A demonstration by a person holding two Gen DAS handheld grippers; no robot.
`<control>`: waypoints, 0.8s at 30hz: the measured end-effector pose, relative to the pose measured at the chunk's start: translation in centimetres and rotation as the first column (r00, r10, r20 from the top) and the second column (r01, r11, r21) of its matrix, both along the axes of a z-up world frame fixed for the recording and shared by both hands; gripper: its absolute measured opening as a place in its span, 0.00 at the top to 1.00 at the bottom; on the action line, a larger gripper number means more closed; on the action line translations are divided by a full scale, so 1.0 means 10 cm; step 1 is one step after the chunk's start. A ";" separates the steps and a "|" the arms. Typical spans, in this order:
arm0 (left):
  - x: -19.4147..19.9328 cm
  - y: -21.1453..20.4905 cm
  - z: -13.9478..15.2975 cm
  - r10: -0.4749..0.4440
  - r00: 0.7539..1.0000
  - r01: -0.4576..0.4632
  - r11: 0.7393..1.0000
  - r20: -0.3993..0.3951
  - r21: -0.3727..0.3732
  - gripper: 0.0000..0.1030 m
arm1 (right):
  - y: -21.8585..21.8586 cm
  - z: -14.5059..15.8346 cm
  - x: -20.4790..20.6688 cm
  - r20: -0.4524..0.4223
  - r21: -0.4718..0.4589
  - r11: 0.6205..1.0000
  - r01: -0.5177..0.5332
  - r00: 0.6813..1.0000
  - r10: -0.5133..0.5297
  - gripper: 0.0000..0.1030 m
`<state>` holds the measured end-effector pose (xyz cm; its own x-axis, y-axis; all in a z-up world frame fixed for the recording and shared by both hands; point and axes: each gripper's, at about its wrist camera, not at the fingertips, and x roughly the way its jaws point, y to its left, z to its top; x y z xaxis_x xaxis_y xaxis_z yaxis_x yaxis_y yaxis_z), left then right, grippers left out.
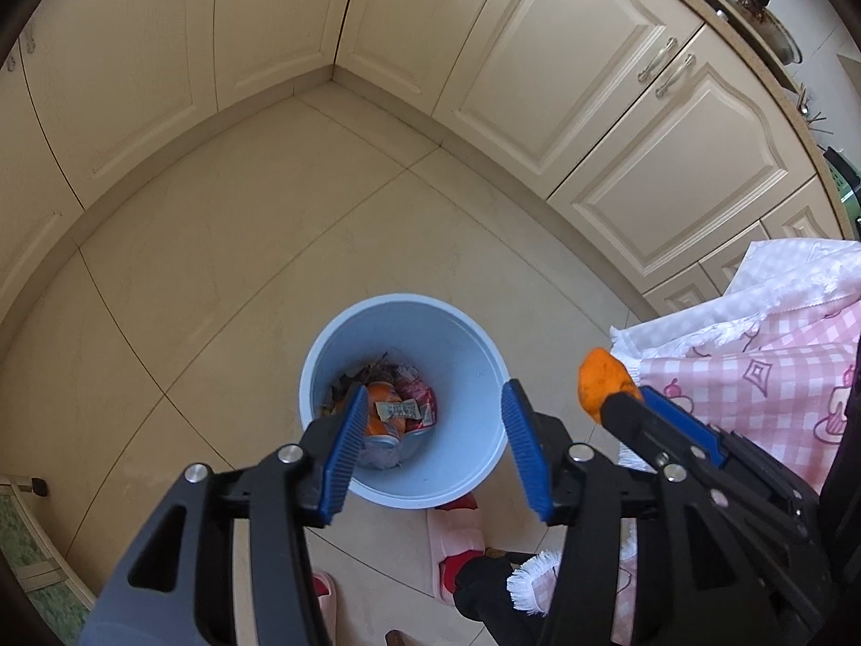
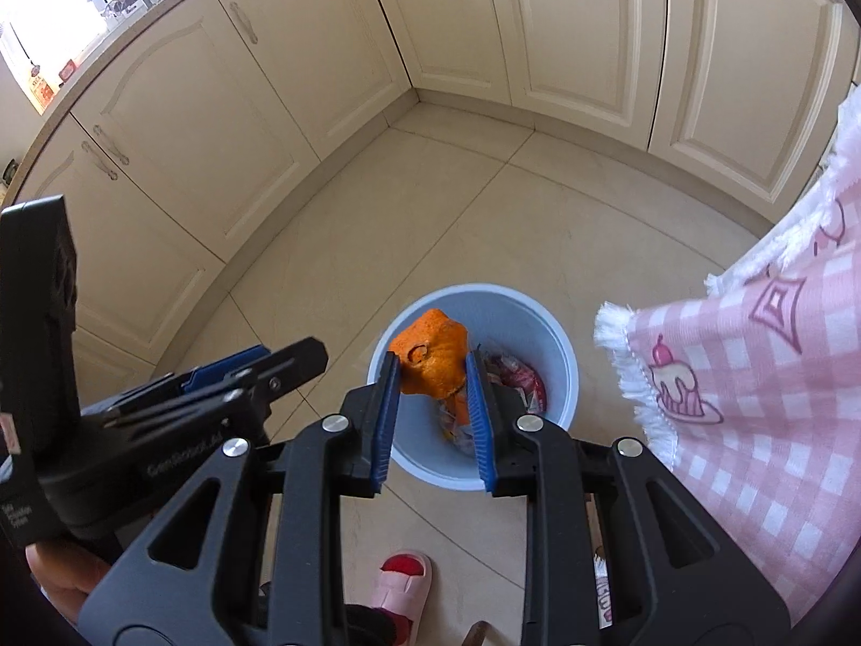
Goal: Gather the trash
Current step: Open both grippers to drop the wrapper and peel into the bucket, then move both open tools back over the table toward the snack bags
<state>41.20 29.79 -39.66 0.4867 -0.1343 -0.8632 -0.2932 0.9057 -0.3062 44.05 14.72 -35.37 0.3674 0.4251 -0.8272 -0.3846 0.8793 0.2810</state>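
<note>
A light blue trash bin (image 1: 463, 355) stands on the tiled floor, with wrappers and an orange can inside; it also shows in the right wrist view (image 2: 559, 355). My left gripper (image 1: 436, 398) is open and empty, held above the bin. My right gripper (image 2: 432, 363) is shut on an orange peel (image 2: 430, 355) and holds it over the bin's rim. In the left wrist view the orange peel (image 1: 600, 385) and the right gripper (image 1: 629, 395) sit to the right of the bin.
Cream cabinet doors (image 1: 565, 64) meet in a corner behind the bin. A pink checked tablecloth (image 2: 764, 377) hangs at the right, close to the bin. Pink slippers (image 1: 457, 533) stand just before the bin. A countertop with a pan (image 1: 764, 16) is at the far right.
</note>
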 end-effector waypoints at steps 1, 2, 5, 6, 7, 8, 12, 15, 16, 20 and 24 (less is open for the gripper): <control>-0.01 0.00 0.04 0.005 1.000 -0.005 1.000 0.009 0.010 0.51 | 0.02 0.02 0.01 0.009 0.004 1.000 0.000 1.000 0.000 0.76; -0.02 0.01 0.08 0.009 1.000 -0.010 1.000 0.018 0.018 0.51 | 0.03 0.04 0.01 0.016 0.004 1.000 0.002 1.000 -0.002 0.75; -0.06 0.04 0.20 0.030 0.999 -0.032 0.999 0.043 0.037 0.50 | 0.05 0.11 0.03 0.046 0.020 1.000 0.008 0.999 -0.009 0.74; -0.07 0.05 0.23 0.034 0.998 -0.036 0.999 0.049 0.040 0.50 | 0.07 0.13 0.03 0.050 0.018 1.000 0.004 0.999 -0.005 0.74; -0.08 0.05 0.27 0.037 0.998 -0.040 0.998 0.054 0.044 0.50 | 0.09 0.14 0.02 0.052 0.017 1.000 0.001 0.999 -0.002 0.74; -0.09 0.06 0.30 0.040 0.997 -0.043 0.998 0.060 0.045 0.50 | 0.10 0.17 0.02 0.058 0.017 1.000 0.001 0.998 -0.002 0.74; -0.16 0.05 0.44 0.045 0.996 -0.049 0.998 0.082 0.046 0.49 | 0.09 0.30 -0.04 0.083 0.015 1.000 -0.008 0.997 0.006 0.71; -0.21 0.01 0.58 0.041 0.994 -0.045 0.998 0.105 0.044 0.49 | 0.02 0.45 -0.13 0.108 0.018 1.000 -0.004 0.994 0.002 0.71; -0.24 -0.03 0.67 0.038 0.992 -0.043 0.998 0.117 0.042 0.49 | 0.00 0.50 -0.16 0.117 0.018 1.000 -0.002 0.993 -0.001 0.71; -0.34 -0.16 0.97 0.018 0.986 -0.027 0.998 0.167 0.051 0.49 | -0.18 0.86 -0.34 0.173 0.026 0.999 0.023 0.985 -0.027 0.71; -0.53 -0.36 1.44 -0.007 0.968 -0.010 0.998 0.251 0.069 0.49 | -0.46 1.31 -0.58 0.238 0.060 0.997 0.051 0.969 -0.064 0.58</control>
<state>35.87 26.23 -25.22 0.6887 -0.0777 -0.7208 -0.2165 0.9268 -0.3067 38.22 10.12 -22.23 0.5775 0.4384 -0.6887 -0.3955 0.8882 0.2338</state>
